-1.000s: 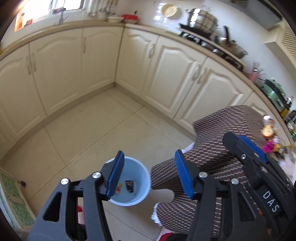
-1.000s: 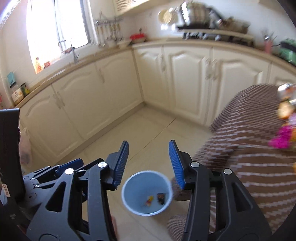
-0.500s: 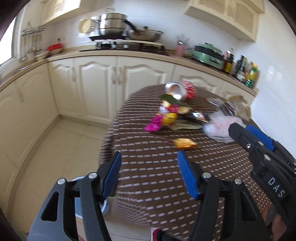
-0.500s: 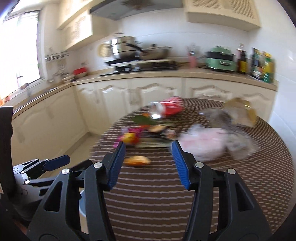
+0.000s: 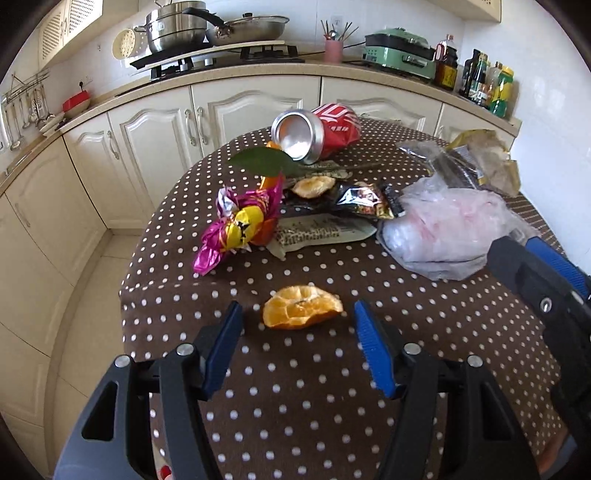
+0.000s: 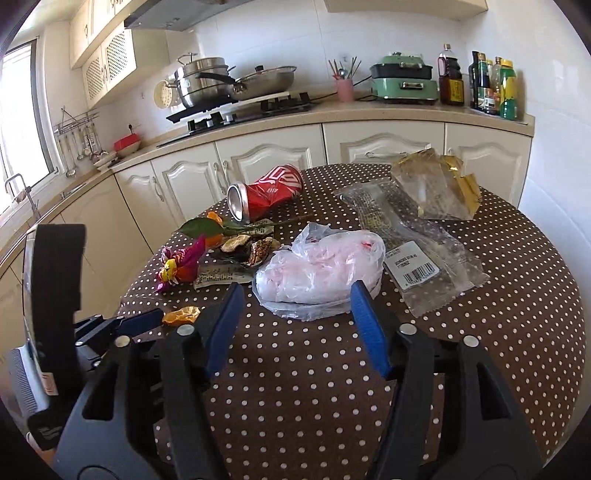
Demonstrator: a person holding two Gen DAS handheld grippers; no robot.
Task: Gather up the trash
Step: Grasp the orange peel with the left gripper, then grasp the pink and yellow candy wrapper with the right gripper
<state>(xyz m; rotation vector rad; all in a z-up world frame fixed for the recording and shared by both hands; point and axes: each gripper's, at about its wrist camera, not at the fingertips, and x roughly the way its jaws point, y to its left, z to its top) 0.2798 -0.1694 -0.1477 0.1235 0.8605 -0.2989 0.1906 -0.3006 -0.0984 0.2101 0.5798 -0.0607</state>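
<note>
Trash lies on a round table with a brown polka-dot cloth (image 5: 332,406). An orange peel (image 5: 301,312) lies just ahead of my open, empty left gripper (image 5: 297,332); it also shows in the right wrist view (image 6: 181,315). A crumpled clear plastic bag (image 6: 321,273) lies just ahead of my open, empty right gripper (image 6: 295,310). Further back are a crushed red can (image 5: 317,131), a magenta and yellow wrapper (image 5: 240,225), a green leaf (image 5: 260,162), a black snack wrapper (image 5: 364,197) and clear packaging (image 6: 417,236).
Cream kitchen cabinets (image 5: 229,110) curve behind the table. The counter holds a stove with pots (image 5: 184,26), a green appliance (image 6: 402,79) and bottles (image 6: 495,88). The tiled floor (image 5: 88,295) lies left of the table.
Both grippers swung up from the blue bucket on the floor to the table top and moved closer to the trash. Both stayed open and empty.
</note>
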